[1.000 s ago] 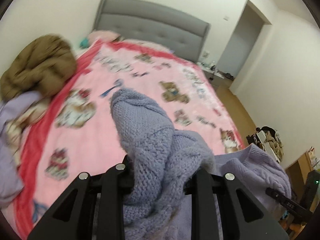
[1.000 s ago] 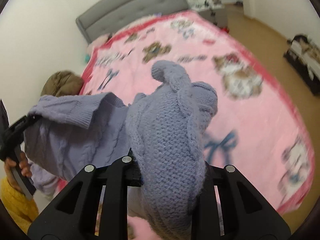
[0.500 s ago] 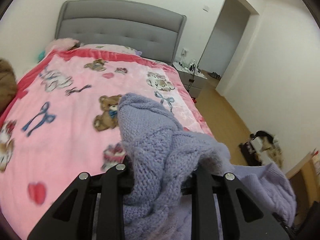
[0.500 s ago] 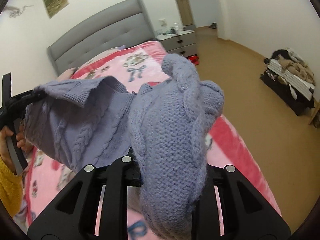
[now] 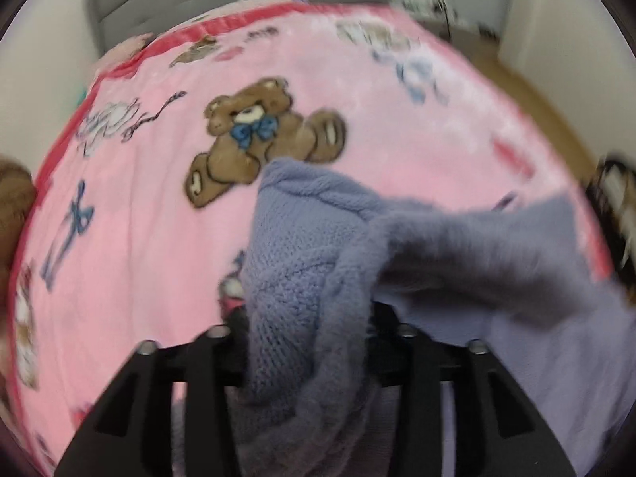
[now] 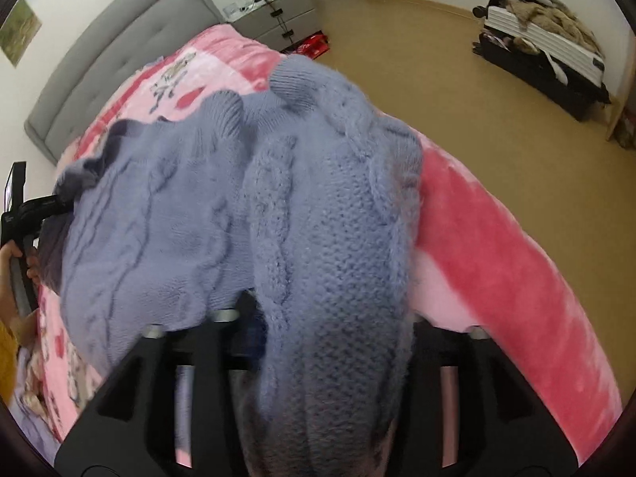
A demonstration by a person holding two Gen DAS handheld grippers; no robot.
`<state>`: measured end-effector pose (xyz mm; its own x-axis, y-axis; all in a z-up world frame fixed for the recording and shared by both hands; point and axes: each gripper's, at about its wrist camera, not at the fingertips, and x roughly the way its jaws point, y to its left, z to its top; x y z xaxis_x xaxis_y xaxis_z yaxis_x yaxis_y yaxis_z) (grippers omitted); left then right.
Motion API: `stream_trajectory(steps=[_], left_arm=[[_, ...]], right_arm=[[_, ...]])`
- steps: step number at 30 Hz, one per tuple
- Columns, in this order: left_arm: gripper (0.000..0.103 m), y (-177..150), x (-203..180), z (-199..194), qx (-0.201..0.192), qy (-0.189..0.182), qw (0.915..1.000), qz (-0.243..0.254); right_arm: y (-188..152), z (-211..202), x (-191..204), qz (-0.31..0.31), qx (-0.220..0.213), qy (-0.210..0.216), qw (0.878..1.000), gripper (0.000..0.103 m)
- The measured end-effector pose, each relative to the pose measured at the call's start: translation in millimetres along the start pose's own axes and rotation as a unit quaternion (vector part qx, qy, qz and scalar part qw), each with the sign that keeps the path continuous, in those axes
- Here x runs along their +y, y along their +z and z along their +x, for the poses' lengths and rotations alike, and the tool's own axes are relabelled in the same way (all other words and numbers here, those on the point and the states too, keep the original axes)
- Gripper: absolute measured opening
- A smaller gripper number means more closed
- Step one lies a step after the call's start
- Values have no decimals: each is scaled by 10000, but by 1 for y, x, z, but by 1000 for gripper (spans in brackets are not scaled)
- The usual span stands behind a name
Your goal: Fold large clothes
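A lavender cable-knit sweater (image 5: 302,262) is held up between both grippers above the pink bear-print blanket (image 5: 159,206) on the bed. My left gripper (image 5: 306,338) is shut on a bunched edge of the sweater, and the fabric hides its fingertips. My right gripper (image 6: 318,318) is shut on another bunched part of the sweater (image 6: 330,246). The sweater's body (image 6: 159,214) stretches left from it to the left gripper's handle (image 6: 35,210) in the person's hand. The sweater's lower part is hidden below both views.
A grey padded headboard (image 6: 107,63) and a nightstand (image 6: 278,16) stand at the far end. The blanket's red border (image 6: 497,262) marks the bed's right edge beside the tan floor (image 6: 457,79). An open suitcase with clothes (image 6: 544,51) lies there. A brown garment (image 5: 12,206) sits at the bed's left.
Both grippers have swung down and forward with the sweater, from facing the room to facing the bed. The sweater now hangs lower and closer over the blanket. Both grips are unchanged.
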<state>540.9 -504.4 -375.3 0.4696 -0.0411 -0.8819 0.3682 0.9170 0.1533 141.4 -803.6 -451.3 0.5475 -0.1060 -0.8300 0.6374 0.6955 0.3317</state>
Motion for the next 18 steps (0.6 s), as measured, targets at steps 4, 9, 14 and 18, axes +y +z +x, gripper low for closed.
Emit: stream_trajectory(steps=[4, 9, 14, 18], left_arm=[[81, -5, -3, 3, -286, 477, 9921, 1124], [88, -29, 3, -30, -1520, 740, 9463, 2755], [88, -73, -20, -87, -2741, -30, 8925, 3583], [88, -91, -36, -113, -3347, 33, 8736, 3533]], right_arm=[[6, -10, -5, 165, -61, 80, 9998, 90], [26, -52, -4, -214, -697, -486, 9962, 90], [62, -41, 31, -1699, -583, -149, 9836, 60], [86, -15, 57, -2196, -443, -52, 9746, 60]])
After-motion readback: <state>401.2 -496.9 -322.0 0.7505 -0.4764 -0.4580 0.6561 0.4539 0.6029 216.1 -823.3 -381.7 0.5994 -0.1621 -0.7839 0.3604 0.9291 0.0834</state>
